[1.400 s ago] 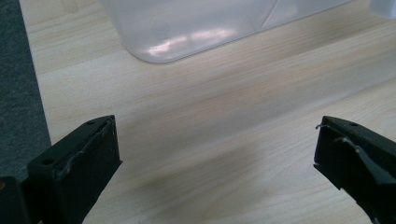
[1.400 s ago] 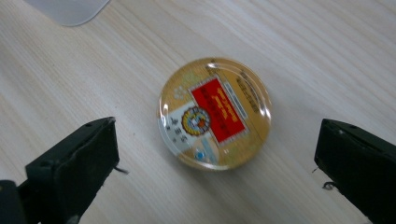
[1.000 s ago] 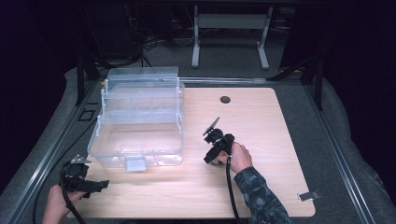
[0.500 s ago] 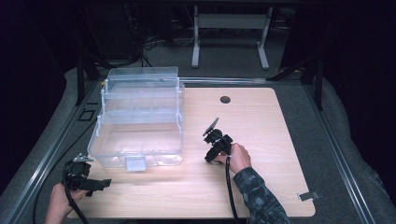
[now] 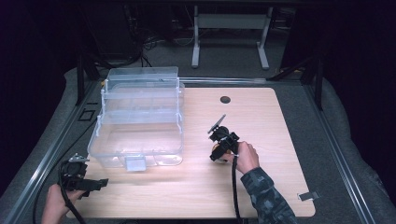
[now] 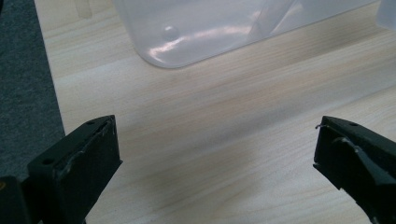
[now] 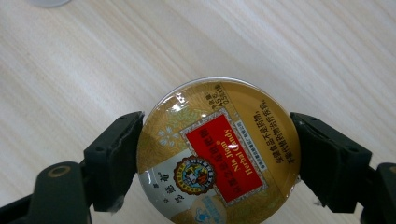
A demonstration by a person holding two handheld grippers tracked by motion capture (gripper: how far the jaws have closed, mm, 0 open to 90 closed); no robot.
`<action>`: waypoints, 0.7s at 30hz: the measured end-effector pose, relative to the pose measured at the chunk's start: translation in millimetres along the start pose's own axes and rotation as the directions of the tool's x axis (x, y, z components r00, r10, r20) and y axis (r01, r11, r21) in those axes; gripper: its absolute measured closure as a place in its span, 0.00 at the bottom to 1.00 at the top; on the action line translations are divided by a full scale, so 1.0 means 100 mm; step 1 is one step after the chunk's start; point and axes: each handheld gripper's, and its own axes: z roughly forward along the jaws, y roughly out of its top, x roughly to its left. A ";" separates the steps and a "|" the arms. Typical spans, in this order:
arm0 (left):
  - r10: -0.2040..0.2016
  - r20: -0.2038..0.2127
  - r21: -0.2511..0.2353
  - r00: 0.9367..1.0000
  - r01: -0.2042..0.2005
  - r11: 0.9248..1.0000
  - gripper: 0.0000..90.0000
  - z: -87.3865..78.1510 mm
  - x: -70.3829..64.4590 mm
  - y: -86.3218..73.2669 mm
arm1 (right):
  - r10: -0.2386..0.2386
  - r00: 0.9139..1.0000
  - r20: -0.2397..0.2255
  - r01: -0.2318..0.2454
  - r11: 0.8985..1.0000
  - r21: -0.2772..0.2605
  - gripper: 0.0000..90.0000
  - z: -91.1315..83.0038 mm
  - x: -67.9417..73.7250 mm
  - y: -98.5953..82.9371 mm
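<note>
Right claw (image 7: pixel 217 154): we record it clamped on a round candy tin (image 7: pixel 218 151), one jaw at each side of the rim. Tin: circular, so no long axis; lid faces the camera, its lettering running diagonally. Gold lid, red label panel, round emblem, silver patch. Location: middle of the wooden table (image 5: pixel 280 121), toward its near edge, beside the clear plastic organiser box (image 5: pixel 137 119). Left claw (image 6: pixel 217 154): jaws wide apart, empty, over the near left corner.
</note>
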 end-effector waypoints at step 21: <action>0.010 0.008 0.011 1.000 -0.010 1.000 0.01 0.08 -0.03 -0.02 | 0.073 0.995 0.071 -0.072 0.997 -0.020 0.22 -0.45 -0.28 -0.60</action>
